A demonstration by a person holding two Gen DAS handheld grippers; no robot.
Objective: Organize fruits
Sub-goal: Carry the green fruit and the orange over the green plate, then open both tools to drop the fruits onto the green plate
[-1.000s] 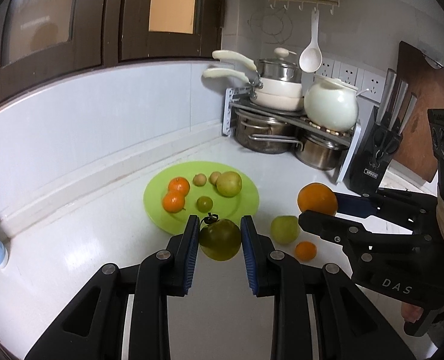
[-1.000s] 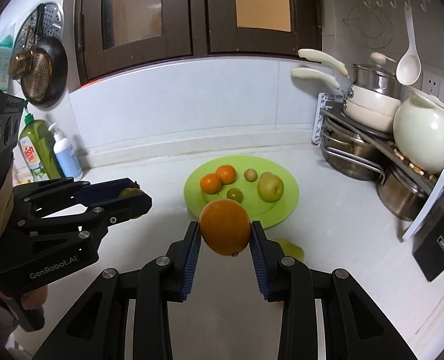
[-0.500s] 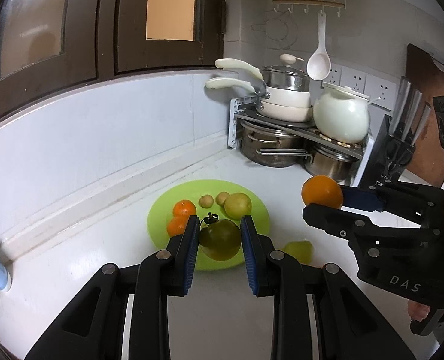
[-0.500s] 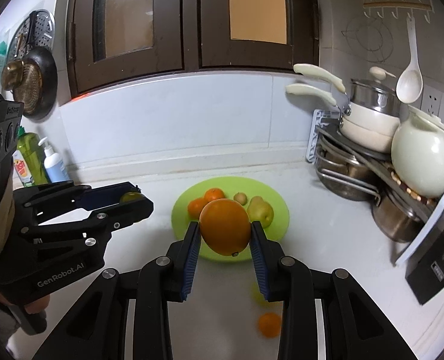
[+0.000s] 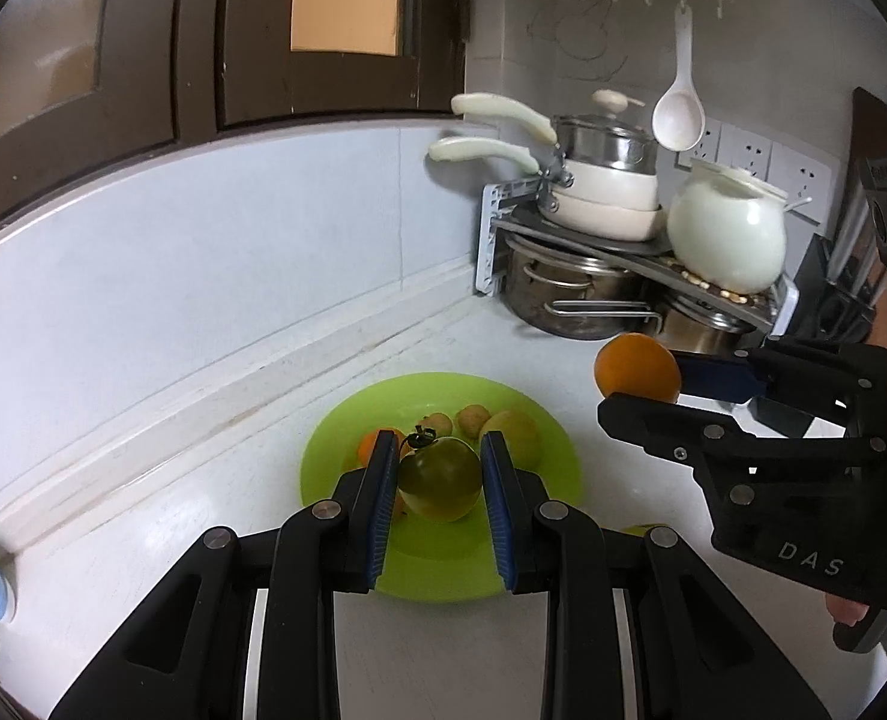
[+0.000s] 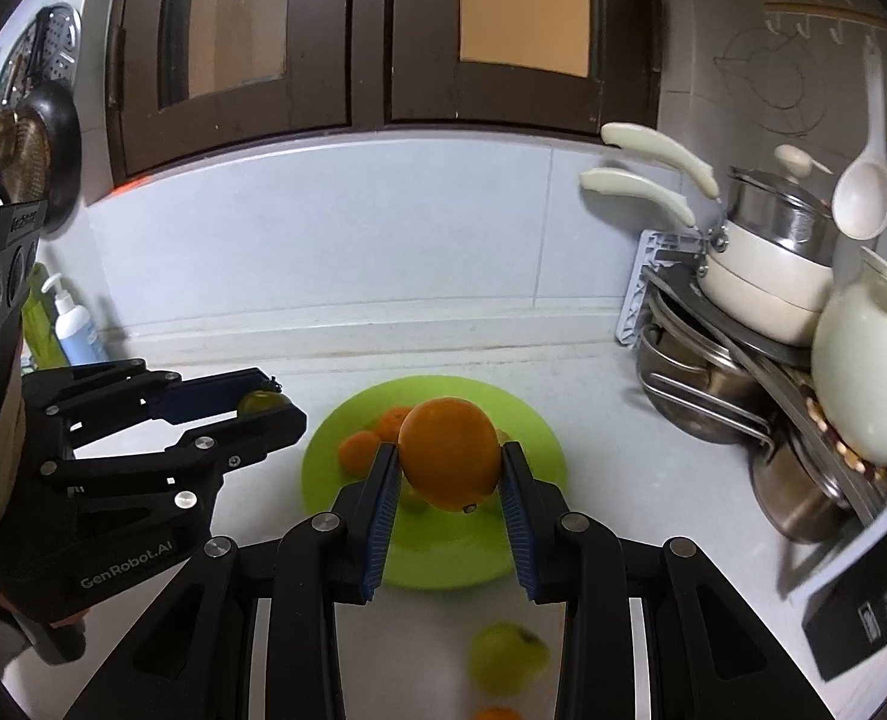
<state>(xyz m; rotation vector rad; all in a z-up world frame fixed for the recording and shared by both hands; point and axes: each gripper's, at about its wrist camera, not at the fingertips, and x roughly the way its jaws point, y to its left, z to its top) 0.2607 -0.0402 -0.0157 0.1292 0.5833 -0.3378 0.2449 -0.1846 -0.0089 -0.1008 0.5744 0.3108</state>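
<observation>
From the left wrist view, the left gripper [image 5: 438, 474] has its blue-padded fingers [image 5: 377, 498] closed tight on a green tomato [image 5: 439, 478] with a dark stem, held above the near part of a lime-green plate [image 5: 323, 468]. The plate sits on the white tabletop [image 5: 143, 540] near the tiled back wall, and on it, past the tomato, lie a small orange fruit [image 5: 366, 447], two small brownish fruits and a yellow-green pear [image 5: 515, 429]. To the right, the right gripper [image 5: 641, 387] reaches in from the side, clamped on a large orange [image 5: 637, 370] in the air beside the plate's right rim. Behind, a corner rack [image 5: 623, 252] carries cream pans, steel pots and a white round pot [image 5: 725, 240].

From the right wrist view, the right gripper [image 6: 449, 468] pinches the large orange [image 6: 448, 459] between its fingers [image 6: 383, 498], up over the lime-green plate [image 6: 539, 438]. Small oranges [image 6: 359, 450] show on the plate to the left of it. The left gripper [image 6: 263, 408] enters from the left, shut on the green tomato [image 6: 260, 402], just off the plate's left rim. On the tabletop [image 6: 623, 480] nearer the camera lie a blurred yellow-green fruit [image 6: 506, 657] and, at the bottom edge, another small orange one [image 6: 497, 713]. A soap bottle [image 6: 74, 330] stands by the wall at left.
</observation>
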